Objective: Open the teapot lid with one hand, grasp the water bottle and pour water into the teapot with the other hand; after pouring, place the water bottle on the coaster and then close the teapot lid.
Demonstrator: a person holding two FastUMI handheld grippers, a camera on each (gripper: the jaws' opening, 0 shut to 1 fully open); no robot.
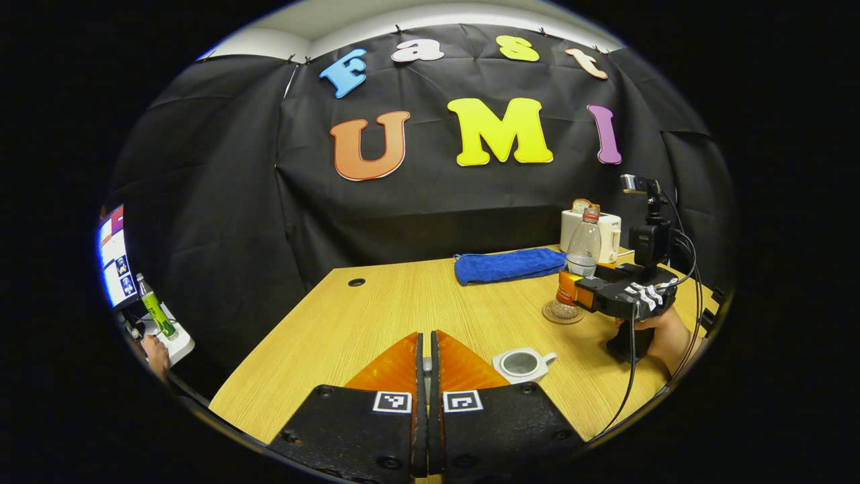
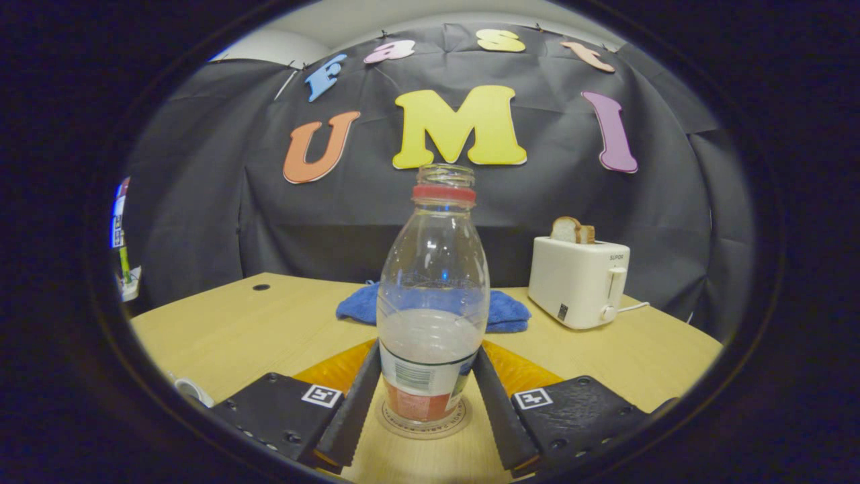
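In the right gripper view, the right gripper [image 2: 426, 396] is reaching forward with its 2 fingers [image 2: 353, 403] set on either side of the water bottle [image 2: 433, 296], pressing against the bottle's lower sides at its label. The bottle is standing upright, uncapped, with a red ring at its neck and water filling roughly its lower part. It is sitting on the round coaster [image 2: 422, 425], which is lying on the wooden table [image 2: 255, 323]. The bottle's label print is too blurred to read, and so is the lettering around the coaster's rim.

Behind the bottle a blue towel [image 2: 500, 310] is lying on the table, and to its right a white toaster [image 2: 579, 281] is standing with 2 slices of bread poking out of it; the word on the toaster's side is reading "SUPOR".

In the left gripper view, the left gripper [image 1: 424, 366] is hovering above the near part of the table with its 2 fingers drawn narrowly together, a small pale thing wedged low between them; I cannot tell what it is. Just right of the fingers, the white teapot [image 1: 523, 365] is sitting on the table with its top open. Farther right, a hand [image 1: 662, 333] is holding the right gripper at the bottle.
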